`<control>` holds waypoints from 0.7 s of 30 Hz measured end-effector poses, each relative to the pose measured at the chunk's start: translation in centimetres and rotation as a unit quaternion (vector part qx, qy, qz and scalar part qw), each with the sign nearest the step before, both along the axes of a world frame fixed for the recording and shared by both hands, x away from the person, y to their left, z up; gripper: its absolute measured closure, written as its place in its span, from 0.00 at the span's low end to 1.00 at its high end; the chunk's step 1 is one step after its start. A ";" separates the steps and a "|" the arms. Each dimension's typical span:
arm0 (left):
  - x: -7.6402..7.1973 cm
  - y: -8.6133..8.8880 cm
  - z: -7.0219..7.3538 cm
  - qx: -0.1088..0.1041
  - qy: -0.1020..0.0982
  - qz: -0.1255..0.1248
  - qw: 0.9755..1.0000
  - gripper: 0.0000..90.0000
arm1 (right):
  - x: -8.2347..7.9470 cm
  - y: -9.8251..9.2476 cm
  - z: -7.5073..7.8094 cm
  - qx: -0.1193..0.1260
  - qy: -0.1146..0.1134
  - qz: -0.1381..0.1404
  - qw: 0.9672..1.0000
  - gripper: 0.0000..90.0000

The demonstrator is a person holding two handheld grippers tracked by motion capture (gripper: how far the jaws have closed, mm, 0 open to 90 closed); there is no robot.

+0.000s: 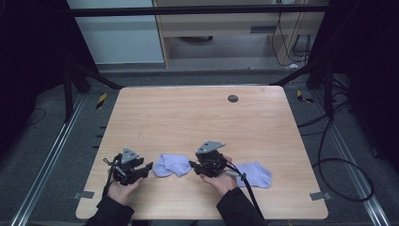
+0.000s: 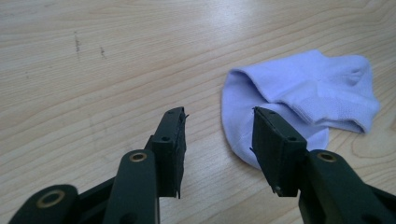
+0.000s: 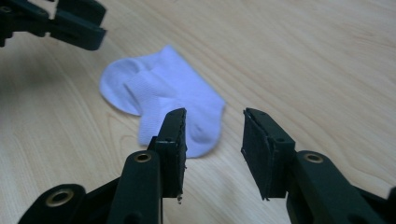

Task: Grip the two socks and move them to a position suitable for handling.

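Observation:
Two pale lavender socks lie on the wooden table (image 1: 197,117) near its front edge. One sock (image 1: 171,165) sits between my two grippers; the other sock (image 1: 256,174) lies right of my right hand. My left gripper (image 1: 149,167) points right at the middle sock, and its jaws stand open just short of the sock's rounded edge (image 2: 303,88), with bare wood between them (image 2: 219,114). My right gripper (image 1: 192,165) points left at the same sock (image 3: 159,93), jaws open (image 3: 215,114), the sock's end just beyond its tips. The left gripper (image 3: 70,23) shows beyond the sock.
A small dark round hole (image 1: 233,98) sits near the table's far edge. Grey tape marks lie by the front corners (image 1: 83,194) (image 1: 320,195). Black cables (image 1: 339,160) run over the floor to the right, and the right gripper's cable trails across the second sock.

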State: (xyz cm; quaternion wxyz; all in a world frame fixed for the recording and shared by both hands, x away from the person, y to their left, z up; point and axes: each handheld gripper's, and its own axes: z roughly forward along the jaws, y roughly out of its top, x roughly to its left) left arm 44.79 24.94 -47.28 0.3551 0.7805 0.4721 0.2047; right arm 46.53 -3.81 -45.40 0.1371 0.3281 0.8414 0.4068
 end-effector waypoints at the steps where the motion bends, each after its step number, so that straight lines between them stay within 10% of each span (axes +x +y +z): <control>1: 0.0 -0.1 -0.1 0.001 0.001 0.000 1.000 0.60 | 0.0 0.6 -0.2 -0.004 0.002 0.008 1.000 0.68; 21: 1.1 -1.5 -1.7 0.027 0.032 -0.015 0.999 0.71 | -0.1 5.8 -4.0 -0.055 0.034 0.053 0.997 0.71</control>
